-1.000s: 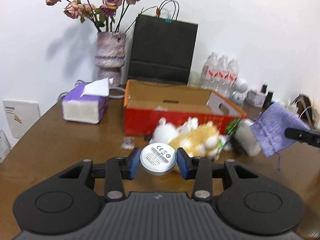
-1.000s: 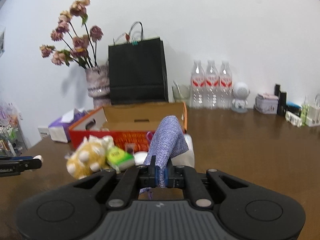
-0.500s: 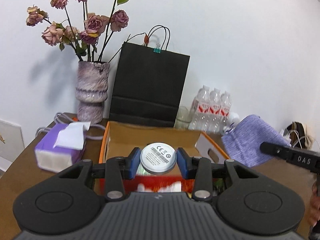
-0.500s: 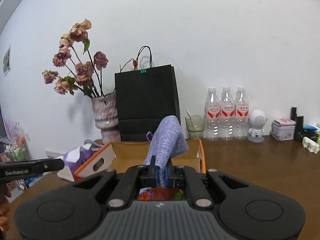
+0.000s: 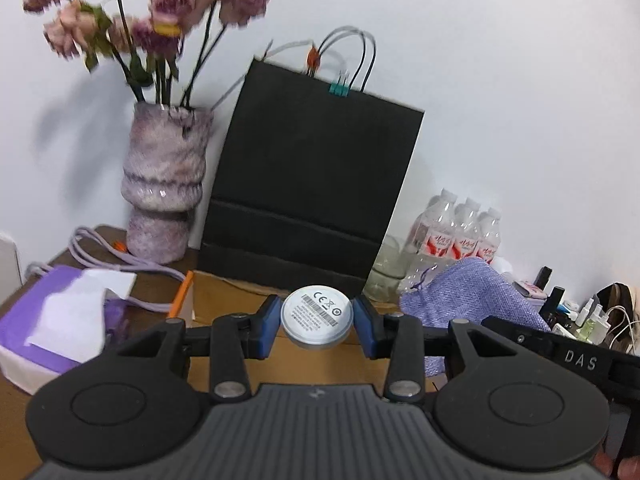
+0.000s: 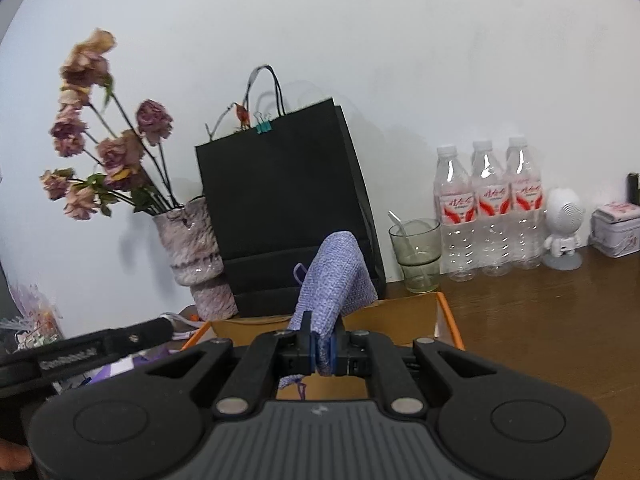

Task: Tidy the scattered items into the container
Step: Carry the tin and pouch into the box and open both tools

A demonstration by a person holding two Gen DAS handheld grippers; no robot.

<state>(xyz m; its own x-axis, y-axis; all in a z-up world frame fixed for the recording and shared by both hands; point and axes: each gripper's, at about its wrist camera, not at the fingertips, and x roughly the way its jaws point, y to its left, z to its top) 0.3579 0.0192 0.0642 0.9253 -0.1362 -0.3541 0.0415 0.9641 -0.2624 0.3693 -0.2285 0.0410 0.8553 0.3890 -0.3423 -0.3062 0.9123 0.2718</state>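
My left gripper [image 5: 318, 322] is shut on a round silver tin [image 5: 317, 317], its printed label facing the camera. It hangs over the open cardboard box [image 5: 224, 300] with orange edges. My right gripper [image 6: 321, 350] is shut on a purple knitted pouch [image 6: 336, 276], which stands up from the jaws above the same box [image 6: 404, 316]. In the left wrist view the pouch [image 5: 468, 300] and the right gripper's black arm show at the right. The box's inside is mostly hidden behind both grippers.
A black paper bag [image 5: 312, 196] and a vase of dried roses [image 5: 166, 188] stand right behind the box. A purple tissue box [image 5: 60, 320] lies to its left. A glass [image 6: 416, 254], three water bottles [image 6: 486, 208], a white figurine [image 6: 564, 228] and a tin stand at the back right.
Both grippers have moved forward and slightly up, from in front of the box to over it. The plush toy and other loose items have dropped out of view. Both grips are unchanged.
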